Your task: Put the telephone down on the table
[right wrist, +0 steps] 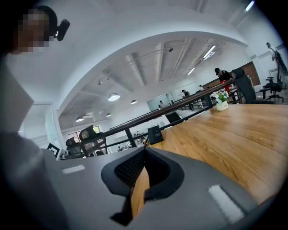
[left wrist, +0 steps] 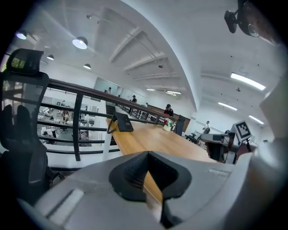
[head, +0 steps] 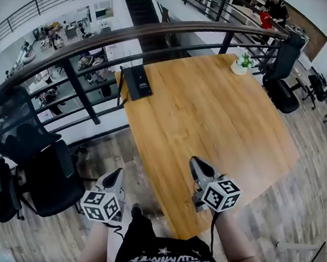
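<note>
Big picture first: the wooden table fills the ground ahead of both claws, its near edge running just under the right one. The left claw hangs off that edge, out over the floorboards. Beyond the table's far side, well ahead of either claw, runs the dark railing. A black mesh office chair sits out to the left of the left claw, and another chair is parked at the far right corner.

Now the claws. The left gripper is clenched, tips meeting, nothing between them; its own view shows only a sliver of table through the gap behind the tips. The right gripper is pinched closed the same way and is empty too. Both point forward and slightly down, side by side near the person's body. To my eye that's a neutral carry, not a reach.

And the telephone: a dark desk phone at the table's far left corner, well ahead of both claws and nearer the left one's line. It rests on the wood by the railing, with a cord looping off the table edge beside it. Neither claw is anywhere near it, so I'd judge it already down.

Smallest of all, a little potted plant sits at the far right corner, well ahead of the right claw.
</note>
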A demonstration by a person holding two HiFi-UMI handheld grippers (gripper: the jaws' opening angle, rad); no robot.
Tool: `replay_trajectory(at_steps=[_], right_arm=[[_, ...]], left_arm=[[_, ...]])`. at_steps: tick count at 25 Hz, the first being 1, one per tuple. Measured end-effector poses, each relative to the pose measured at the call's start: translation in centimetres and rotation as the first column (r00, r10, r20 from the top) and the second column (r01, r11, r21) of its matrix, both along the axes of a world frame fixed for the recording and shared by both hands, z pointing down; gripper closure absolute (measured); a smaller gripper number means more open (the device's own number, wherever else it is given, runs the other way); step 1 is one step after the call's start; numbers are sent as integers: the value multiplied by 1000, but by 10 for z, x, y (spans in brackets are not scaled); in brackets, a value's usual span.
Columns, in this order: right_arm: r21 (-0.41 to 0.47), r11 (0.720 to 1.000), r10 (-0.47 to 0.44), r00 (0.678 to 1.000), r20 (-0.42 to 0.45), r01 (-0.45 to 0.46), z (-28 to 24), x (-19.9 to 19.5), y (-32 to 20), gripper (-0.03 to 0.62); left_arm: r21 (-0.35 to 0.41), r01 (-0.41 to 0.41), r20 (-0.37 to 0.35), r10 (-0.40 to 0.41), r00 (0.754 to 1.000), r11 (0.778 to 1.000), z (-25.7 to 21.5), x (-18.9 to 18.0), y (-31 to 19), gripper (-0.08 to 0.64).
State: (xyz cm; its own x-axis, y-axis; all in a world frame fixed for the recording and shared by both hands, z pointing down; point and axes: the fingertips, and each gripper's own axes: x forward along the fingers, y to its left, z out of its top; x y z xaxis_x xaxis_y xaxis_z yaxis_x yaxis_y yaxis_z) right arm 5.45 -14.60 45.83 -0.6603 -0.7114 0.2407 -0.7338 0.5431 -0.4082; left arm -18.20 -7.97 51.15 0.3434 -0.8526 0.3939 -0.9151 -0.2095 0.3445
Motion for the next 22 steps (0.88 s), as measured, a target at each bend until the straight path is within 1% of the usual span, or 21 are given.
replay_trajectory(at_steps=[4, 10, 12, 15, 18, 22], right_arm=[[1, 997, 73, 997, -5, -73, -5, -16, -15, 594], [-11, 988, 154, 988, 4, -154, -6, -56, -41, 594], [-15, 988, 152, 988, 7, -152, -6, -72, -50, 593], [-21, 992, 127, 992, 10, -127, -8, -93, -58, 592], [-20, 992, 124, 992, 15, -123, -9, -98, -68, 592], [-13, 993, 116, 992, 53, -116, -14, -104, -92, 593]], left_arm=[[-9, -67, -15, 67, 998, 998, 4, -18, -32, 558], [-26, -145, -30, 144, 989, 989, 4, -53, -71, 558], [-34, -160, -27, 160, 987, 986, 6, -64, -84, 558], [-32, -167, -25, 166, 986, 985, 3, -75, -101, 558], [-18, -159, -28, 159, 987, 987, -1, -79, -113, 558], [-21, -145, -47, 144, 988, 989, -3, -80, -133, 558]])
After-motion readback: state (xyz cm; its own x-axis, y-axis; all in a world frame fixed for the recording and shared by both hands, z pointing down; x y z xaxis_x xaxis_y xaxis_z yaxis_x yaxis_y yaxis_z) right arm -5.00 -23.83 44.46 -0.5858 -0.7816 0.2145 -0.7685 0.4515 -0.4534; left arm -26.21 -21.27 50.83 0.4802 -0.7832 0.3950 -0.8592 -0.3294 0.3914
